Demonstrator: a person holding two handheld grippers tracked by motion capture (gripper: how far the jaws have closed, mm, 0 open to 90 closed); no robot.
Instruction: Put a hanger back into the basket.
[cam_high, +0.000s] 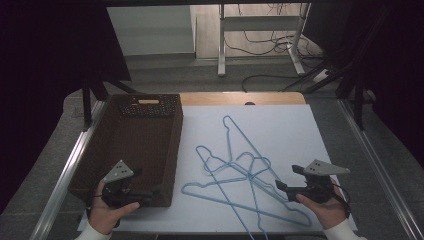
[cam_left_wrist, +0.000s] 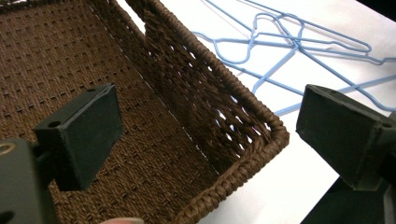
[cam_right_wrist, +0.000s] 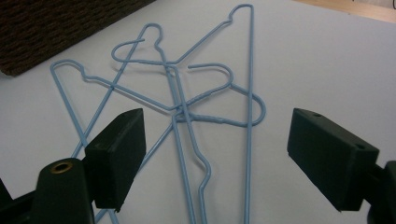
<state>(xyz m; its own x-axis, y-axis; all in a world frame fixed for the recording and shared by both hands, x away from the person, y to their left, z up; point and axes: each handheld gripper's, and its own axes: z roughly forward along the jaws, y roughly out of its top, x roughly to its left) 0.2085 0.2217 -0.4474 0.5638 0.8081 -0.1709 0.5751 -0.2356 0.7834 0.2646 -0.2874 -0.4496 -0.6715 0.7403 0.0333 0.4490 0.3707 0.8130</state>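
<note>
The blue wire hangers lie in a loose tangle on the white tabletop, just right of the brown woven basket and apart from it. At least three frames overlap, with hooks and bars crossing near the middle of the pile.

Judgement: thin coated wire, light and springy, likely smooth under the pads. The frames will probably snag on one another, so lifting one may drag its neighbours. A straight bar clear of the crossings, such as the long one nearest the right claw, looks the soundest place to take hold; the hooks would tend to swivel.

Right claw: jaws spread wide, nothing between them, poised just beside the pile's right edge.

Left claw: jaws apart, holding nothing, hovering over the basket's near right corner. The basket appears empty.
</note>
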